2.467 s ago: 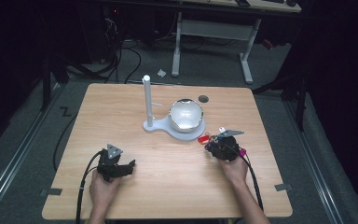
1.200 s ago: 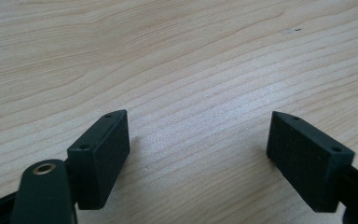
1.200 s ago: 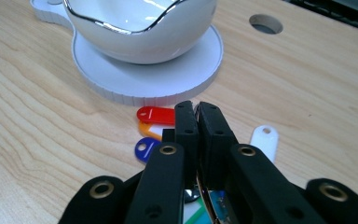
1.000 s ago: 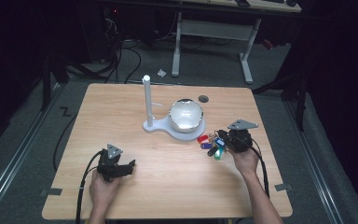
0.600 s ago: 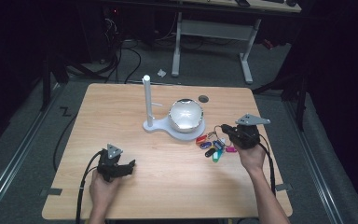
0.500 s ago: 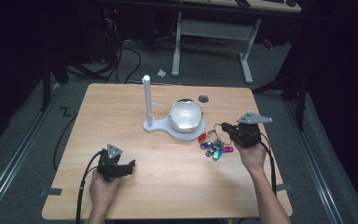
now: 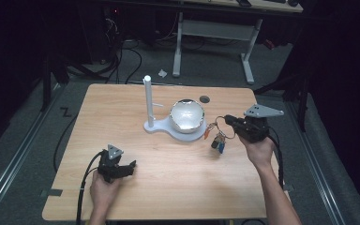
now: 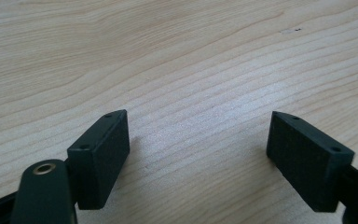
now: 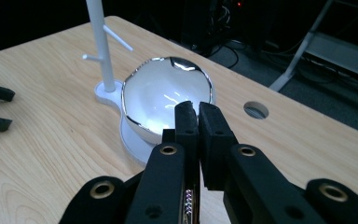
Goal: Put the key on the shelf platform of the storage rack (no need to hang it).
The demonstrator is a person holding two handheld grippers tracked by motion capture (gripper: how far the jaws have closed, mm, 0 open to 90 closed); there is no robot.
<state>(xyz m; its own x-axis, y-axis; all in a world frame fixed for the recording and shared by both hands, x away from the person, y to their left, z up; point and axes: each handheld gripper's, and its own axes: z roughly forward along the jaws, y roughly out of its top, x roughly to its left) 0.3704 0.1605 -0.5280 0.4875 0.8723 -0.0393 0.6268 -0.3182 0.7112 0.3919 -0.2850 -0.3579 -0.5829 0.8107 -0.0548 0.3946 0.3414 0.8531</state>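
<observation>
The right gripper (image 7: 230,123) is pinching a metal ring of small coloured keys (image 7: 217,138), dangling just beside the white stand's shiny bowl (image 7: 186,116). The left gripper (image 7: 124,168) is resting open on the wooden table (image 7: 168,178). Likely next: hooking the ring over a peg of the white upright post (image 7: 147,101).

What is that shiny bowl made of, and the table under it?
The bowl looks like polished metal or glazed ceramic: its rim is silvery and its white inside throws bright glints, so I can't tell which. The table looks like light wood or a wood-look laminate, matte, with grain lines running across it.
</observation>
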